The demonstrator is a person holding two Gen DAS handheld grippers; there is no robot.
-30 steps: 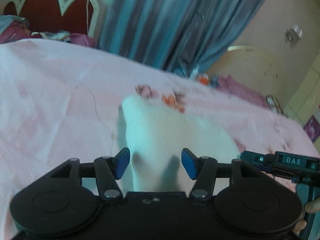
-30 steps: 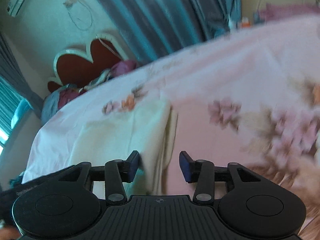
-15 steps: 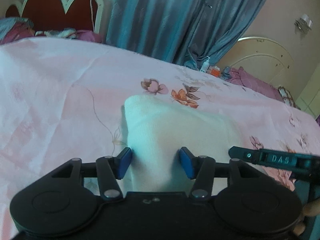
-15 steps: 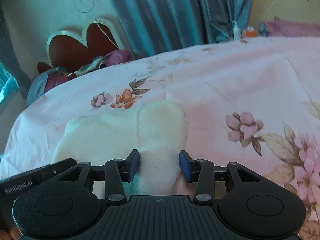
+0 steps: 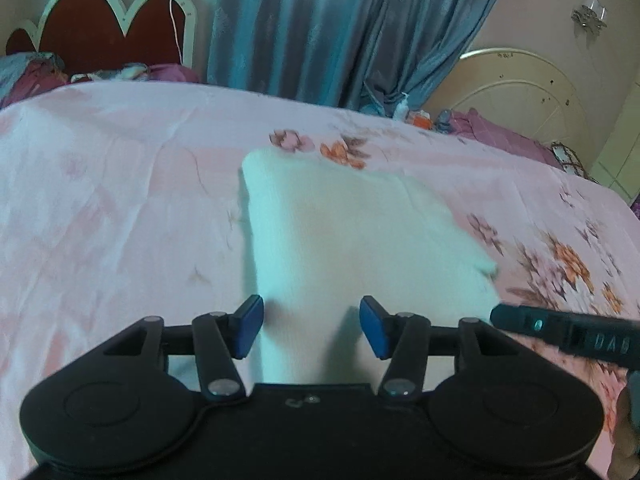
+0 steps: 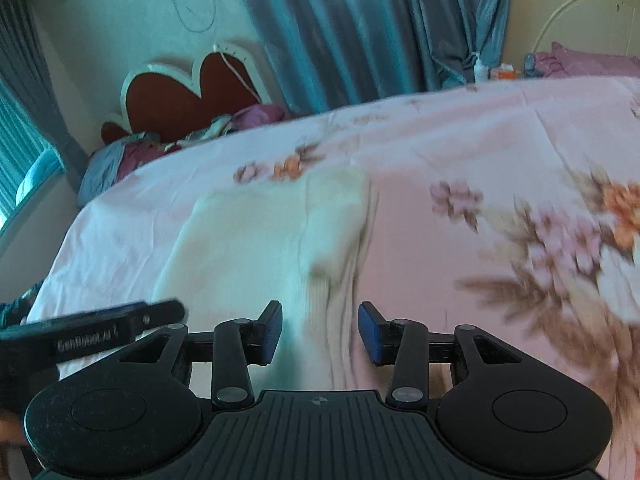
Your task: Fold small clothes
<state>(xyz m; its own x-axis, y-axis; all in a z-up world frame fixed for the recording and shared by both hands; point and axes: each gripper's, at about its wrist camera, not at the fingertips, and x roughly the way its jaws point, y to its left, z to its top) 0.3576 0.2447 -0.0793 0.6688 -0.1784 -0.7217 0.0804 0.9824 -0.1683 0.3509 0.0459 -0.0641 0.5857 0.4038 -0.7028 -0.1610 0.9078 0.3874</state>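
A small white garment [image 5: 344, 232] lies flat on the pink floral bedsheet [image 5: 120, 200]. My left gripper [image 5: 311, 330] is open above the garment's near edge, and the cloth runs under and between its blue pads [image 5: 248, 326] without being pinched. The right gripper [image 6: 320, 334] is also open, over the garment's [image 6: 256, 248] near right edge, where a folded layer with a ribbed border shows. Each gripper appears in the other's view as a black bar: the right gripper [image 5: 568, 334] and the left gripper [image 6: 92, 330]. Both views are blurred.
The bed's red scalloped headboard [image 5: 100, 36] and pillows [image 6: 120, 156] are at the far left. Blue curtains [image 5: 320, 28] hang behind the bed. A second bed with a cream headboard [image 5: 520, 84] and small bottles [image 6: 480, 68] stand at the far right.
Both grippers have slid sideways over the garment. The right one was astride the folded layer half a second ago and is now at the garment's right edge. Nothing was taken hold of.
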